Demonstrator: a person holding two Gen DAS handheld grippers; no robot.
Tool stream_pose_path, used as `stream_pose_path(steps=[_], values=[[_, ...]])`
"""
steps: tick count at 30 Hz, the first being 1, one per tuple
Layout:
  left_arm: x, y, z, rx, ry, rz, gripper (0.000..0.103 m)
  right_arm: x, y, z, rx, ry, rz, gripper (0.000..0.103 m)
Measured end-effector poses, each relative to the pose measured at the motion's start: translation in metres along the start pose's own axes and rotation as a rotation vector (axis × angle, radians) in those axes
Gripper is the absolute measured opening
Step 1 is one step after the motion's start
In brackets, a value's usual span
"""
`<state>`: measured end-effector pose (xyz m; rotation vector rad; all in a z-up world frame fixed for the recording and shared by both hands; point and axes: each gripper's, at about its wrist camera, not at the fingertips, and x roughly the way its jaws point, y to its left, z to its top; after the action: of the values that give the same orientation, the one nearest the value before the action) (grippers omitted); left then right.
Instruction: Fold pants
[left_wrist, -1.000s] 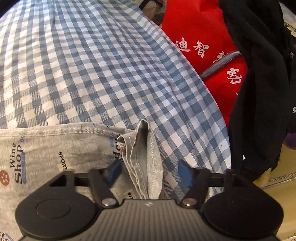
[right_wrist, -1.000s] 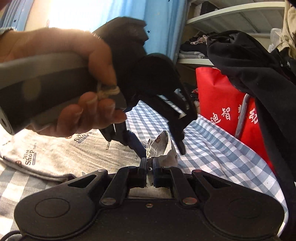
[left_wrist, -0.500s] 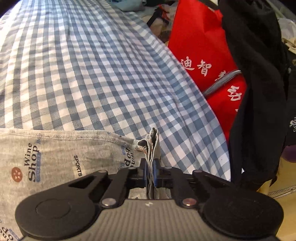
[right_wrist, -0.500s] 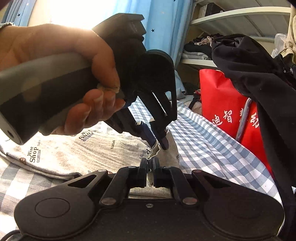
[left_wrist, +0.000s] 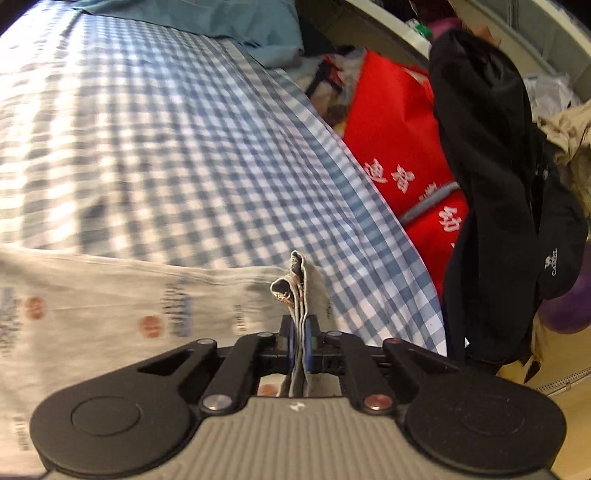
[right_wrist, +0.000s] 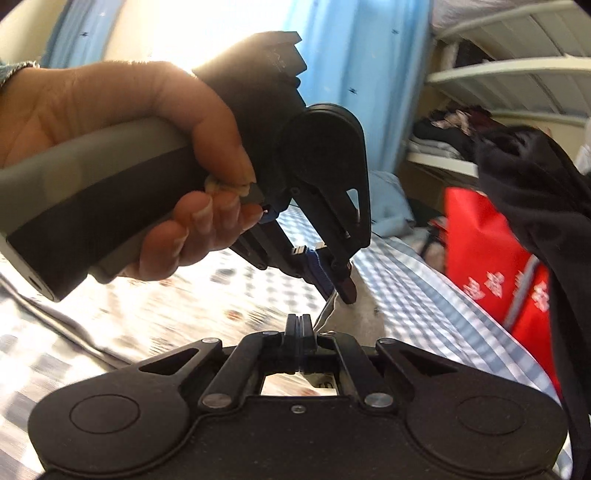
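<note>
While two hand-held grippers work over a blue-and-white checked bedsheet (left_wrist: 192, 155), one pair of grey printed pants (left_wrist: 110, 306) lies across it, a bunched corner raised above the cloth. Left gripper (left_wrist: 300, 341) clamps that corner's stacked layers between its blue pads (left_wrist: 309, 343). Right gripper (right_wrist: 300, 326) has its jaws pressed fully together just beside the same corner; whether it pinches any fabric cannot be told. One bare hand (right_wrist: 147, 147) grips the left tool's grey handle. Beyond the sheet's edge stand one red bag (left_wrist: 399, 147) with white characters and one hanging black garment (left_wrist: 491, 184).
</note>
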<state>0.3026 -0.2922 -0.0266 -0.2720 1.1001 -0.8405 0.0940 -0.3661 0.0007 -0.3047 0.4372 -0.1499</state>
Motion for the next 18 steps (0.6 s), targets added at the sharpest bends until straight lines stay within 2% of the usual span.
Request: stream_pose_path(steps=[3,6,9,12,18], values=[[-0.013,0.021,-0.001,-0.032,-0.015,0.007,0.006,-0.002,0.017,0.005,-0.014,0.002,0.002,0.001],[-0.015,0.037,-0.003,-0.068,-0.016,-0.005,0.006,-0.004,0.026,0.000,-0.040,0.012,-0.017,0.020],[-0.010,0.047,-0.005,-0.085,0.000,-0.005,0.006,0.003,0.028,-0.007,-0.066,0.062,-0.018,0.025],[-0.007,0.051,-0.007,-0.094,0.010,-0.013,0.006,0.012,0.035,-0.011,-0.097,0.087,-0.029,0.033],[-0.012,0.042,-0.005,-0.097,0.013,-0.009,0.006,0.026,0.055,-0.021,-0.214,0.072,-0.075,0.059]])
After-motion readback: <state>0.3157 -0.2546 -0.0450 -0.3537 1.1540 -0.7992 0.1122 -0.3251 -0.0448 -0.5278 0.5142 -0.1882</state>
